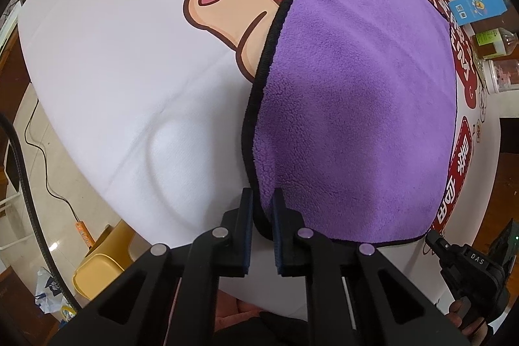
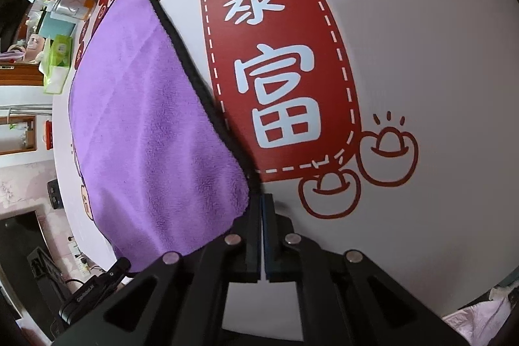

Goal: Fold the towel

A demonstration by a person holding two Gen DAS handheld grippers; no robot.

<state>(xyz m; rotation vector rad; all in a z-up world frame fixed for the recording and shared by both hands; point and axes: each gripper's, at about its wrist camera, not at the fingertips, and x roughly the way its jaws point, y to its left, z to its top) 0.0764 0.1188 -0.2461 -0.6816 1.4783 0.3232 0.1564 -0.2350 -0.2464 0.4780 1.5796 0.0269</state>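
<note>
A purple towel [image 1: 350,106] with black edging lies flat on the white printed table cover [image 1: 113,70]. My left gripper [image 1: 263,200] has its jaws closed on the towel's near left corner; the black hem sits between the pads. My right gripper [image 2: 262,200] is pressed shut on the towel's near right corner, where the black edge [image 2: 191,67] runs down into the pads. The towel also shows in the right wrist view [image 2: 149,132]. The right gripper also appears at the lower right of the left wrist view [image 1: 431,237].
Boxes, bottles and a jar [image 1: 499,73] stand along the table's far right edge in the left wrist view. A blue box [image 1: 480,5] is among them. A yellow stool [image 1: 97,265] and a power strip sit on the floor at left. Red printed characters [image 2: 279,86] mark the cover beside the towel.
</note>
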